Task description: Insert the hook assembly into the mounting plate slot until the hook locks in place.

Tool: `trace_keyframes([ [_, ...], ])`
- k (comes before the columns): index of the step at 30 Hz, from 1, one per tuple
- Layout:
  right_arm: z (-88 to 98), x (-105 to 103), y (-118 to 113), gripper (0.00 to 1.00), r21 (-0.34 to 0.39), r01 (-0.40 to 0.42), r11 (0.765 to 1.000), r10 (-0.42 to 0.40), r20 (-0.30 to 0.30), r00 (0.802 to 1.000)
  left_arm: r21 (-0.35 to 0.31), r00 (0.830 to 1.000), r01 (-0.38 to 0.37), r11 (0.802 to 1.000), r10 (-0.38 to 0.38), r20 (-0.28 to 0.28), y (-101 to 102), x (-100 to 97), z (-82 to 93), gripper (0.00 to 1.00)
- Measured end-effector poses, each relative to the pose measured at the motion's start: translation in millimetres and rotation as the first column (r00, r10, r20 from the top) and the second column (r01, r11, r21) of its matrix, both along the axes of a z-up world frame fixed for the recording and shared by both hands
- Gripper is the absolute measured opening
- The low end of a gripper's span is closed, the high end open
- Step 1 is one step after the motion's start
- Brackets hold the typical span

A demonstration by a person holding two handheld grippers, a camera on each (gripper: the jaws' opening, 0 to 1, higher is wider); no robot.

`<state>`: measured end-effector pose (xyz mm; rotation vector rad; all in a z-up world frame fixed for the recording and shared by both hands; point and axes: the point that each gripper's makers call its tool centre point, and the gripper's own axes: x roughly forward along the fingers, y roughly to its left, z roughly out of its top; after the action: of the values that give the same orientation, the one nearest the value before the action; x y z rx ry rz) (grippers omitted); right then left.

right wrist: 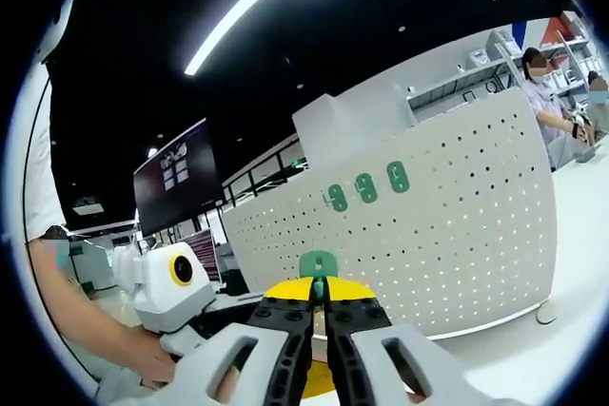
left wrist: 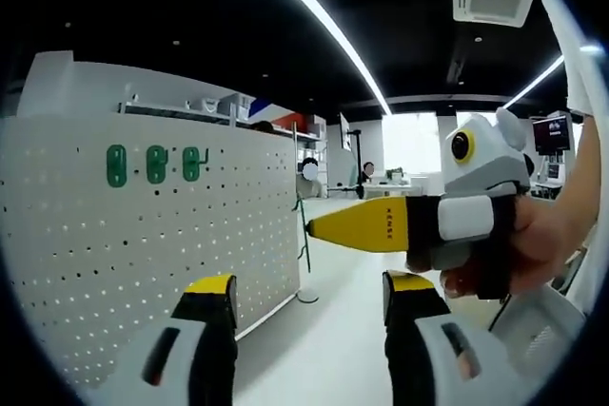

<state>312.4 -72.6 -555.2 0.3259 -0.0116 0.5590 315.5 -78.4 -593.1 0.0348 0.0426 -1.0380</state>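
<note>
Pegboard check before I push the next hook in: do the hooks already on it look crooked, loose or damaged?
Nothing stands out. Three green hooks sit level in a row on the white pegboard, evenly spaced. The right gripper holds a fourth green hook.

An open-plan lab or office: white pegboard (left wrist: pixel 143 235), ceiling light strips (left wrist: pixel 314 16), wall screen (right wrist: pixel 181 187), shelving (right wrist: pixel 533 68), desks behind.

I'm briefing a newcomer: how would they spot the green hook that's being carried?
Find the white pegboard with three green hooks in a row. Below them, the right gripper pinches a fourth green hook between its jaws, the one not yet mounted.
</note>
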Motion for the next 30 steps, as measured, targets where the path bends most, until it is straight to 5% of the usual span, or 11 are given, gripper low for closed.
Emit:
trace_keyframes([
  [3,0.9,0,0,0.01,-0.072,0.009,0.997,-0.007,0.028,1.0,-0.001,1.0,0.002,1.0,-0.002,0.001,0,-0.1,0.4,0.63],
  [6,0.6,0,-1,0.01,-0.325,0.083,0.942,-0.048,0.114,0.992,-0.003,1.0,-0.004,1.0,0.004,0.002,1,1.3,1.1,0.63],
  [7,1.5,0,1,0.01,-0.344,0.086,0.935,-0.044,0.128,0.991,-0.004,1.0,-0.006,1.0,0.006,-0.001,1,1.8,1.1,0.63],
  [30,17.4,33,-31,0.01,-0.223,0.168,0.96,-0.15,0.095,0.984,0.005,0.999,-0.046,0.999,0.046,0.018,18,0.7,5.1,0.6],
])
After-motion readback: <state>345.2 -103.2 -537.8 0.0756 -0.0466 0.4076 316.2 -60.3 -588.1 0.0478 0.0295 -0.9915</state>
